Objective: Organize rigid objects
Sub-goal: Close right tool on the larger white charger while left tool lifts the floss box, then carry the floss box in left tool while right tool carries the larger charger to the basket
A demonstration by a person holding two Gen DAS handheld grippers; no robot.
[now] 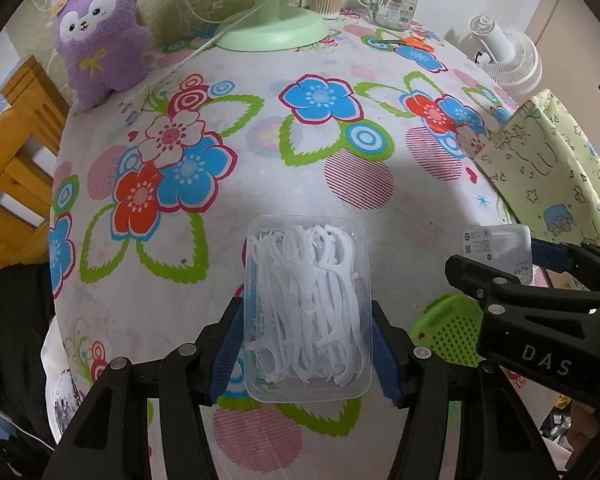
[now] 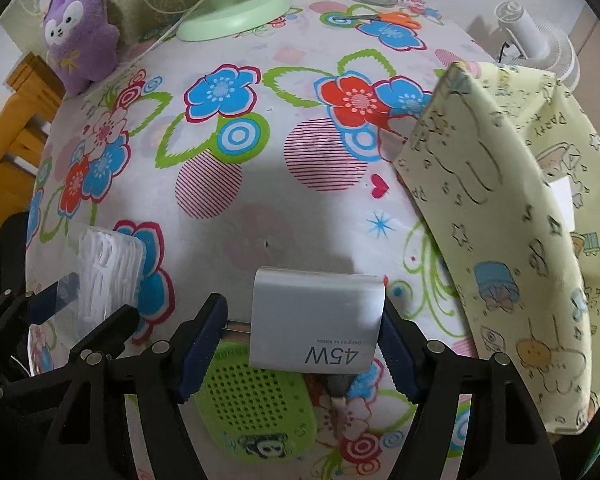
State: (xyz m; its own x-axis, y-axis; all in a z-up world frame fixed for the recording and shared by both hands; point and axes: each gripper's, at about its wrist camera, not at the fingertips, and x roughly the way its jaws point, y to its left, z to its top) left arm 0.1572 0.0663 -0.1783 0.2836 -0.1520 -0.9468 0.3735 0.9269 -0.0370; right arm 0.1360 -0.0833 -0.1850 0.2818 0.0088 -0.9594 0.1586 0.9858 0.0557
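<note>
Both hands loaded above the near edge of the flowered table [image 1: 260, 184], fabric bin [image 2: 500, 208] waiting at its right edge.

Left gripper [image 1: 306, 344] pinches the floss-pick box [image 1: 306, 308] across its long sides: light, thin clear plastic, likely slick and flexy. Right gripper [image 2: 304, 344], half open, clamps the 45W charger [image 2: 316, 320] by its flanks: denser, smooth, rigid, with one pad barely touching.
</note>
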